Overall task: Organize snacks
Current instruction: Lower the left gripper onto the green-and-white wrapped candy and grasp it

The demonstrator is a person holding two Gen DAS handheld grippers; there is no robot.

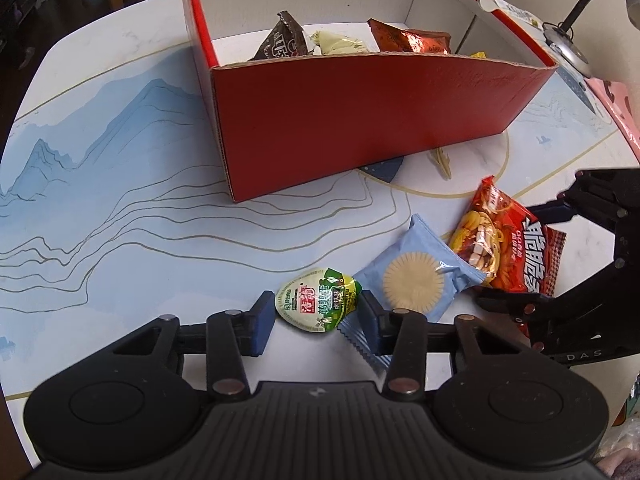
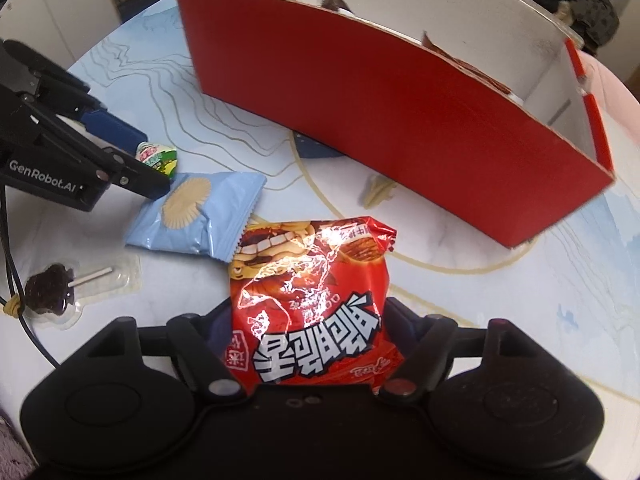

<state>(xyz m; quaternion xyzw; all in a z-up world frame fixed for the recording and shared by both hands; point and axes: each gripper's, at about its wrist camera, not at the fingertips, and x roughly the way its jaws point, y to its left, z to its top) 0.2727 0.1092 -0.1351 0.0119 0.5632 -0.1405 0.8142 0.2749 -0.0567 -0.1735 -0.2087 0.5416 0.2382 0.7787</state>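
Snacks are lying partly sorted: a few packets (image 1: 408, 40) are already sitting inside the red box (image 1: 360, 120) at the far side of the tabletop (image 1: 140, 220), and the rest are waiting loose in front of it.

The red bag (image 2: 308, 300) is the biggest loose one, puffed with air, light and glossy. It is likely to crackle and slide, and its contents probably crush easily, so a gentle hold across the lower body is looking wiser than a pinch at the seam. The right gripper (image 2: 306, 316) is straddling it with a jaw on each side, but the bag is hiding the pads, so I cannot tell whether they are gripping.

The blue packet (image 1: 416, 276) is lying flat just beside it, thin and soft, probably with a brittle biscuit inside. A crimped end is offering the safest hold.

The sealed cup (image 1: 312, 304), green-lidded and small, is looking stiffer at the rim and slick on its film. The left gripper (image 1: 316, 314) is clasping it, its jaws meeting opposite edges.

A wrapped lollipop (image 2: 52, 288) is resting well apart, light and hard.
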